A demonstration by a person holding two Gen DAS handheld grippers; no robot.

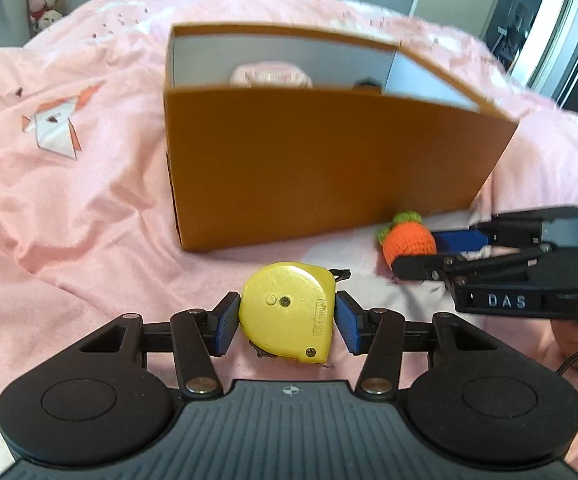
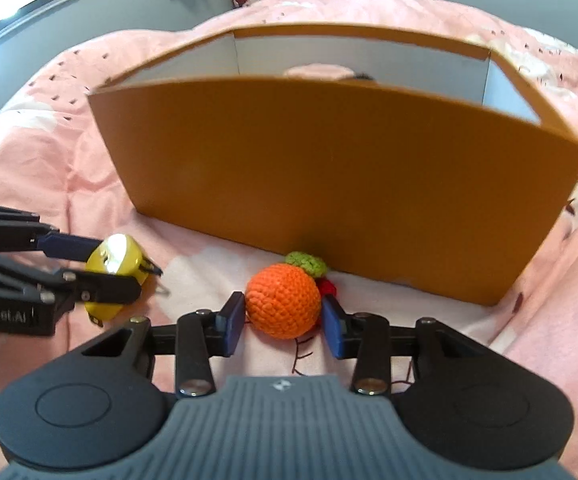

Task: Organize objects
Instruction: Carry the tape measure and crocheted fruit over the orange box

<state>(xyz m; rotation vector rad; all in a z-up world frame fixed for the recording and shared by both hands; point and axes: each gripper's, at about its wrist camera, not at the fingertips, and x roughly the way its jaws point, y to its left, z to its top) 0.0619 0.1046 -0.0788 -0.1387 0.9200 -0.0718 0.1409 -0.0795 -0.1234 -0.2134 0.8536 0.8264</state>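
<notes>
The tape measure (image 1: 287, 312) sat between the pads of your left gripper (image 1: 287, 318), which pressed on its two sides and held it above the pink blanket (image 1: 69, 208). The crochet orange (image 2: 283, 300) lay on the blanket, touching the front wall of the box (image 2: 329, 184). Your right gripper (image 2: 283, 320) bracketed it: the left pad touched it, while contact at the right pad could not be confirmed, so you could not tell whether it was gripped.

The step in hand appeared to be pick-up, with neither item yet in the box. The next move called for lifting each item clear of the tall front wall, then carrying it over the rim.

The box stood open-topped. A pink item (image 1: 269, 76) and a dark item (image 1: 367, 84) showed inside, mostly hidden by the wall.
</notes>
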